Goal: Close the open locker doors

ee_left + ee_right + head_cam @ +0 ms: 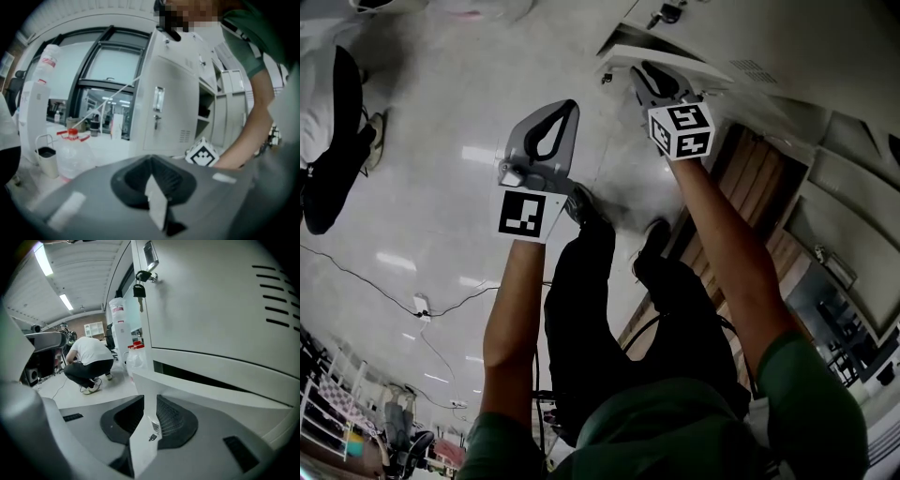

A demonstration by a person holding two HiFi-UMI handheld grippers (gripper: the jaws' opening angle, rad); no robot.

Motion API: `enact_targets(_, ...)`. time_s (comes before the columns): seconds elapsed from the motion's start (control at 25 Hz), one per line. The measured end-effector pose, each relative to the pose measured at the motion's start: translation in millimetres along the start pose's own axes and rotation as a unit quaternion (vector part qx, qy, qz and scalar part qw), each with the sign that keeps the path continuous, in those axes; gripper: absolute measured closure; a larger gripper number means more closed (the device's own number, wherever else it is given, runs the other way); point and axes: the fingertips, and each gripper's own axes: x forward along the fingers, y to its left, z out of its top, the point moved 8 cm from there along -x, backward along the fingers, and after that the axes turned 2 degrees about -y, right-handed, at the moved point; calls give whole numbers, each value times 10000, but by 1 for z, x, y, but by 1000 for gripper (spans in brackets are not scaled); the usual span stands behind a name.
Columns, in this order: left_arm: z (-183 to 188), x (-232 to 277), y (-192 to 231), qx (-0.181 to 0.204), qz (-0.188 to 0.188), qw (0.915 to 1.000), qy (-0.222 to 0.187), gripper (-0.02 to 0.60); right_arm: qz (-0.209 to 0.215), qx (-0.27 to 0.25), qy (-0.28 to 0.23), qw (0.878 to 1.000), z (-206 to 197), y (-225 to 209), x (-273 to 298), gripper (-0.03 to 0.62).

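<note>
In the head view a crouching person (333,131) at the upper left is cut off by the left edge. At upper centre the open locker door (623,58) covers the tips of the right gripper (656,80) jaws. Clutter (356,427) at the lower left is too small to tell. In the left gripper view only the right gripper's marker cube (203,153) shows, at lower right. The label on the bottle (48,58) at upper left is too blurred to read. The right gripper view's top edge cuts off a handle (150,255).
</note>
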Motion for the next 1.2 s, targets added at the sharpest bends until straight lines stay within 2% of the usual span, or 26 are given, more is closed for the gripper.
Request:
enact_targets(0.24,10,1,7,28,38,10000,-7,581,-367,299,35,9989,12,-20,17,516)
enact_targets(0.4,23,1,9,73,73,9999,-35,580,-552,220,133,9981,19,-30,23,518)
enact_targets(0.44,27,0,9,92,81,9999,-43,580,-565,193,180,9981,21,-31,24,542)
enact_targets(0.68,55,-8,7,200,103,9997,-68,581,-520,333,307,9976,35,-27,17,542)
enact_targets(0.92,102,-14,-2,363,25,9991,-201,581,-307,417,140,9986,71,-5,-14,550)
enact_targets(1.2,180,-30,-25,494,-194,9979,-383,581,-98,447,-492,9977,138,32,-97,586)
